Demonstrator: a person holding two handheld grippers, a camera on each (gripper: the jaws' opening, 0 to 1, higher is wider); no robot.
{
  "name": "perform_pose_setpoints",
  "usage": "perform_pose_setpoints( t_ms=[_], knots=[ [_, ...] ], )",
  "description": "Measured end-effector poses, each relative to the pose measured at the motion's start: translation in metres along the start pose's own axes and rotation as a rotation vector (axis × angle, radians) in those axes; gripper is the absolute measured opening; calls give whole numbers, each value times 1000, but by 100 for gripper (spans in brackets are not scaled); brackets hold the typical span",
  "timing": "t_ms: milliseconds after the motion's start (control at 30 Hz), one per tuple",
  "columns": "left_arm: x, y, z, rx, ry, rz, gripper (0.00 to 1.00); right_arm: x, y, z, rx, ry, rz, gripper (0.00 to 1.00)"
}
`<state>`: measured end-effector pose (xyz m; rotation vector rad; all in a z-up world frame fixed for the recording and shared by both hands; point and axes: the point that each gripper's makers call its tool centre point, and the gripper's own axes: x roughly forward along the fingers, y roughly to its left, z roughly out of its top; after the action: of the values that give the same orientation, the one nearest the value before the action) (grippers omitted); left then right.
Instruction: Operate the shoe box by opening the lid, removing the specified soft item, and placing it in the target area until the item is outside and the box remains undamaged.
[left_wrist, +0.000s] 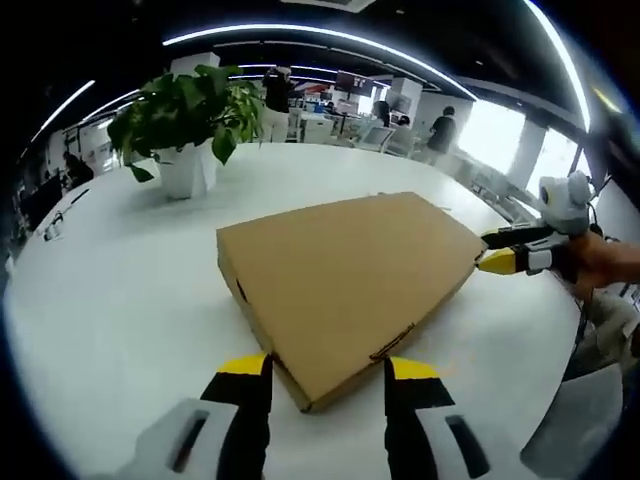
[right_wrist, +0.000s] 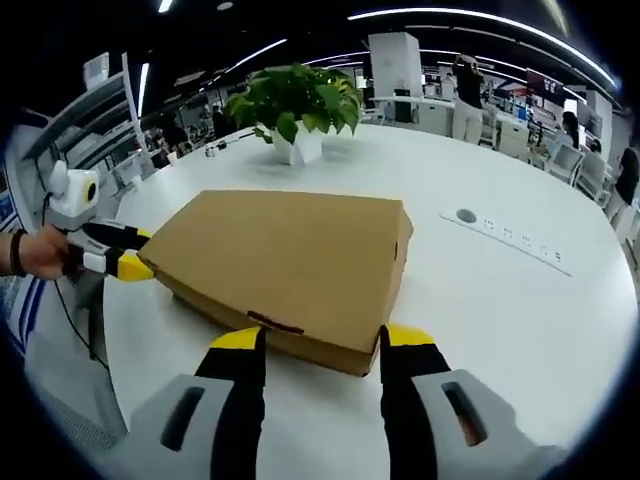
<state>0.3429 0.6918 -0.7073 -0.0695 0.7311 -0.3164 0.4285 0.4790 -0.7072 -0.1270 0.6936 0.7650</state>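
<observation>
1. The shoe box (left_wrist: 345, 285) is shut, so its contents stay hidden.
2. People (left_wrist: 440, 130) at the far desks are too small to make out.
3. Markings on the table strip (right_wrist: 510, 238) are unreadable (too tiny).

The shoe box (left_wrist: 345, 285) lies closed on the table (left_wrist: 120, 300). A potted plant (left_wrist: 185, 125) stands on the table beyond it. One gripper sits at each opposite corner.

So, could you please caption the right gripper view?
Open right gripper faces closed cardboard box; left gripper at its far corner.
</observation>
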Motion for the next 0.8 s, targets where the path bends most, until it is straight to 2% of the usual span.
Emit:
perform_pose_setpoints(
  t_ms=[267,533,800],
  knots=[
    [-18,4,-15,7,18,22,44,-4,24,-8,-3,2,16,41],
    [-50,5,-42,-15,33,46,44,-12,56,-19,-16,6,44,41],
    [-74,-3,-65,-29,48,59,43,-30,80,-37,-11,3,63,41]
  ],
)
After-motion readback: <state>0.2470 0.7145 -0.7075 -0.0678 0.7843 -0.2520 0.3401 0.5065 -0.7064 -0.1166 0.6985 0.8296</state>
